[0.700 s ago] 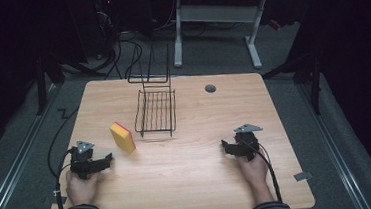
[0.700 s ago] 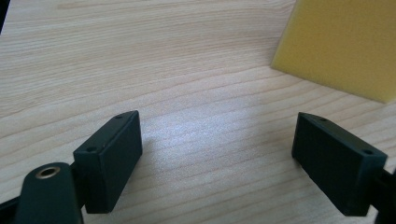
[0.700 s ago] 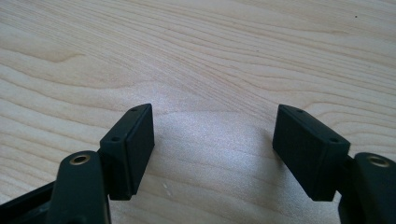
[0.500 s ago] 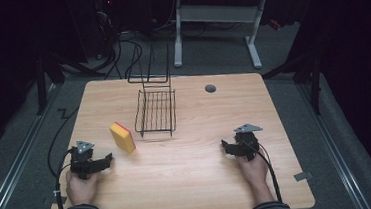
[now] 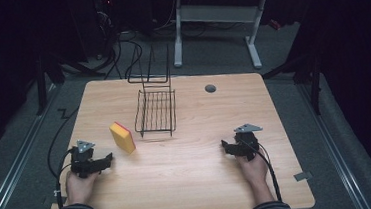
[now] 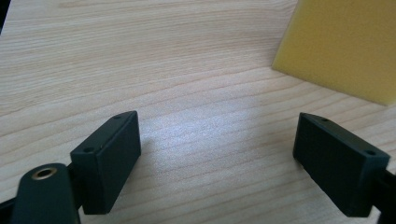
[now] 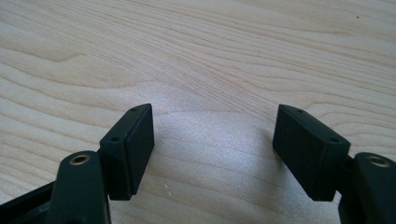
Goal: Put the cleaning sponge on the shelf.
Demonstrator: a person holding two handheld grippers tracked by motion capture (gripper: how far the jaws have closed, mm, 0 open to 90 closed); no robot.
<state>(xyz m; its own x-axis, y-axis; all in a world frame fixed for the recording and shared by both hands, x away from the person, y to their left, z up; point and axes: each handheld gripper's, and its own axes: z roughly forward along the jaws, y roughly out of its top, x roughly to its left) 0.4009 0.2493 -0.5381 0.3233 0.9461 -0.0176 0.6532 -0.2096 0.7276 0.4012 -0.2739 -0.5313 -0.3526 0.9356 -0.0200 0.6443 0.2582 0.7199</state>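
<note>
A yellow sponge with a red face [image 5: 122, 138] stands on edge on the wooden table [image 5: 195, 184], just left of a black wire rack [image 5: 156, 110]. My left gripper [image 5: 108, 160] rests on the table at the front left, a short way in front of the sponge, open with bare wood between its jaws. In the left gripper view the sponge [image 6: 345, 46] sits beyond the gripper [image 6: 217, 154], off to the upper right. My right gripper [image 5: 224, 147] rests at the front right, open over bare wood [image 7: 210, 60], jaws apart around the gripper's [image 7: 214, 149] gap.
A dark round grommet [image 5: 210, 88] sits in the table near the back edge. Cables trail from both grippers off the table's front corners. Behind the table stand a white desk frame [image 5: 216, 17] and tangled cords on the floor.
</note>
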